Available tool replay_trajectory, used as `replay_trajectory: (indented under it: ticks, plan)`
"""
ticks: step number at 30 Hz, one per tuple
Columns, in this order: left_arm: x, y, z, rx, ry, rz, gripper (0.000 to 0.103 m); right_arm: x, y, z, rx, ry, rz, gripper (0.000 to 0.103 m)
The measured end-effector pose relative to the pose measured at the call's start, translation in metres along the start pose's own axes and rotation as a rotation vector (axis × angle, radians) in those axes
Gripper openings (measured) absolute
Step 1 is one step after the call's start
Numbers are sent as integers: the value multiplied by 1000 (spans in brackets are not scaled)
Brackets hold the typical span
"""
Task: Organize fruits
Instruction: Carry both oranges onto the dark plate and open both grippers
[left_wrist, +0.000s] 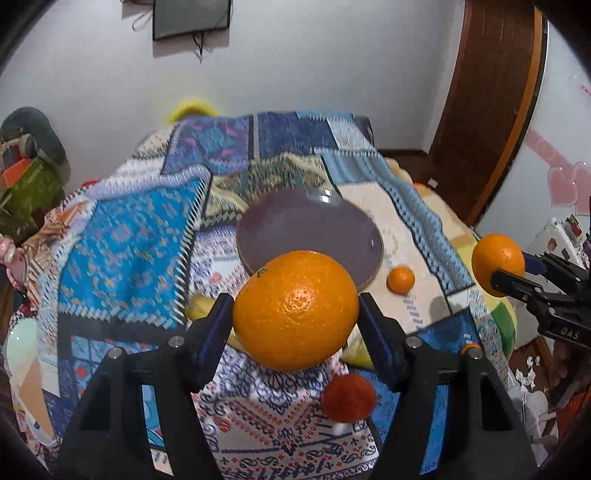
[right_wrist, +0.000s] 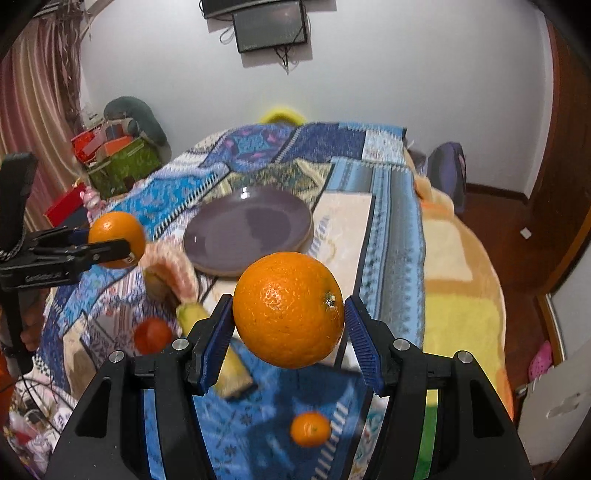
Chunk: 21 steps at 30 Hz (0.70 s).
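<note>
My left gripper (left_wrist: 295, 310) is shut on a large orange (left_wrist: 295, 310) and holds it above the patterned blanket, just short of the purple plate (left_wrist: 310, 225). My right gripper (right_wrist: 289, 312) is shut on another large orange (right_wrist: 289, 310), also above the blanket, near the plate (right_wrist: 247, 230). Each gripper shows in the other's view with its orange: the right one (left_wrist: 498, 264), the left one (right_wrist: 116, 240). A small orange (left_wrist: 400, 279) (right_wrist: 309, 429), a red fruit (left_wrist: 348, 397) (right_wrist: 152, 335) and a banana (right_wrist: 210, 343) lie on the blanket.
The patterned blanket (left_wrist: 129, 240) covers a bed. Boxes and clutter (right_wrist: 114, 155) stand at the far left by a curtain. A wooden door (left_wrist: 491, 110) and wooden floor (right_wrist: 509, 229) are on the right. A screen (right_wrist: 271, 29) hangs on the far wall.
</note>
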<state>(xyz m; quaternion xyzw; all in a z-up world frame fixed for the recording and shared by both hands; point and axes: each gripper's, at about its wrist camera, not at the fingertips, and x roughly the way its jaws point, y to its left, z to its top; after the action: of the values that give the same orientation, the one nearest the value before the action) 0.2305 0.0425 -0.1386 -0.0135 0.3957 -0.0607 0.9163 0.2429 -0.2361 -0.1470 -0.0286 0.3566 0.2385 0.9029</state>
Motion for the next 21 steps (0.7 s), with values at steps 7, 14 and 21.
replay_trajectory:
  ticks: [7,14,21]
  plan:
    - [-16,12,26,-35,-85,10,67,1,5,34,-30,-74,-7,57]
    - [-14,21,45,-59,-123,30,67,9,8,67,-47,-142,-8,57]
    - [7,28,57,-69,-115,51,67,30,10,87,-64,-148,-9,57]
